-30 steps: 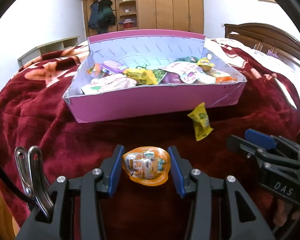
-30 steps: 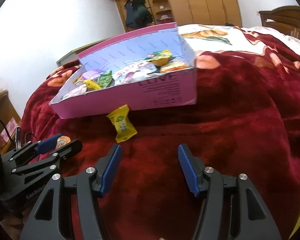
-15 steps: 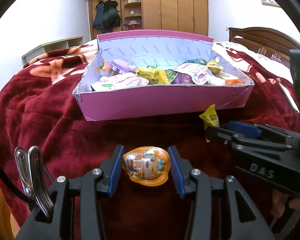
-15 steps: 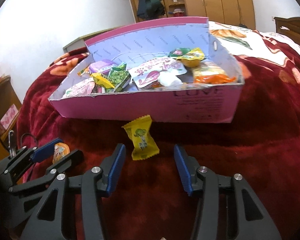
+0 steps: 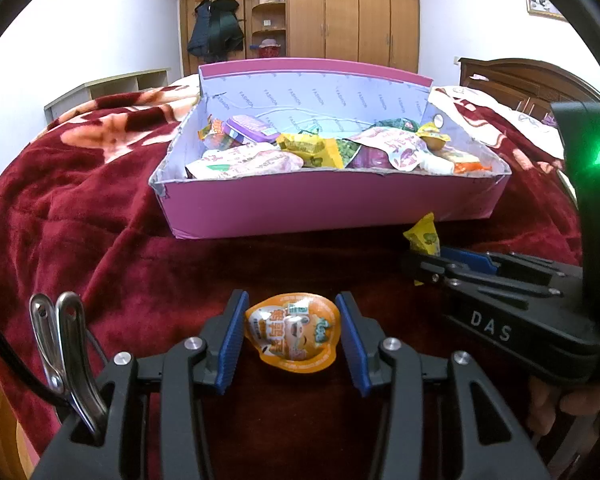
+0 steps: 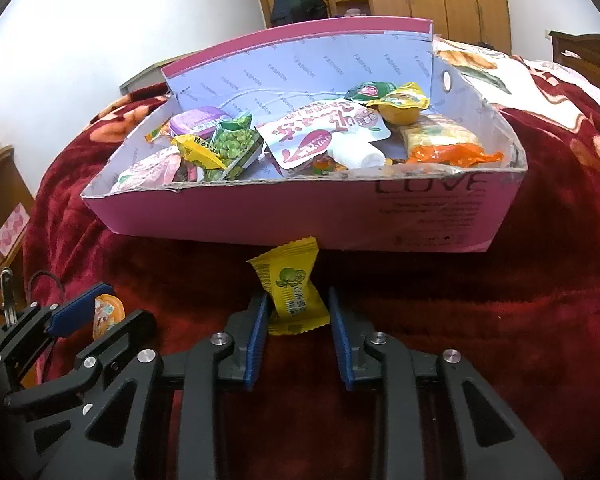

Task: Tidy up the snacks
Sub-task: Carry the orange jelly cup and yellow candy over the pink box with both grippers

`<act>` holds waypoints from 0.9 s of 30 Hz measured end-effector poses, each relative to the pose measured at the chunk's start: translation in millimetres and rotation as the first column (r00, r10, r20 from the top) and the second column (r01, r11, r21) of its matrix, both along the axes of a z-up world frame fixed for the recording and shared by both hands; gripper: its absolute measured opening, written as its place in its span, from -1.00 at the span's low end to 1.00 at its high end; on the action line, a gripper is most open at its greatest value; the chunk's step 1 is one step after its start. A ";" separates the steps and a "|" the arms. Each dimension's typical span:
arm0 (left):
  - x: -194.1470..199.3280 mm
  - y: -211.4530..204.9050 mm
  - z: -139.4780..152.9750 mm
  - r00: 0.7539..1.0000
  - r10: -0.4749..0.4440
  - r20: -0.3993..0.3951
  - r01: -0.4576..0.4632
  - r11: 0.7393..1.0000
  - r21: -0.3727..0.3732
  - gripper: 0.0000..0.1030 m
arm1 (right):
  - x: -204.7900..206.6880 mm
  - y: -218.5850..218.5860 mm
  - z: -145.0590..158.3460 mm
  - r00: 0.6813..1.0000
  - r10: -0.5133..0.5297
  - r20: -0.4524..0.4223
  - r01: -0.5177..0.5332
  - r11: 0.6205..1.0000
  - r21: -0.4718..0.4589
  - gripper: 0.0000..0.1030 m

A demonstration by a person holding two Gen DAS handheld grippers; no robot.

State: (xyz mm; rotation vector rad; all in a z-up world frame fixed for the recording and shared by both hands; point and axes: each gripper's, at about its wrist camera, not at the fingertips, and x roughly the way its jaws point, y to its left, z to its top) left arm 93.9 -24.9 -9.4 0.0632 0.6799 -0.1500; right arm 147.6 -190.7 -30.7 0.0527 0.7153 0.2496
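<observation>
Right wrist view: right claw (image 6: 298, 316), spread a second ago, now pinches the yellow candy (image 6: 293, 289) at lower centre, ready for the box (image 6: 300, 216). Left claw (image 5: 291, 334) pinches the jelly cup (image 5: 292, 334), unchanged.

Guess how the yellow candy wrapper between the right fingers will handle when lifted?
Yellow candy wrapper probably light and crinkly: thin foil, crimped ends. Likely to flop or pivot, since the right gripper pinches only its lower part. Glossy film may slip.
</observation>
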 end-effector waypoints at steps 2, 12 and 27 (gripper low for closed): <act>-1.0 0.7 2.5 1.000 0.000 0.003 0.000 1.000 -0.006 -0.08 | -2.7 -2.2 0.8 1.000 -0.004 0.000 0.004 1.000 0.013 -0.42; -11.4 6.0 17.3 1.000 0.006 0.023 -0.005 0.999 -0.043 -0.08 | -33.2 -6.1 8.2 1.000 0.000 0.023 -0.001 0.998 0.059 -0.42; -18.8 11.2 39.5 0.998 0.009 0.061 -0.004 0.997 -0.075 -0.08 | -63.1 0.0 34.8 0.996 0.028 0.090 -0.035 0.996 0.083 -0.42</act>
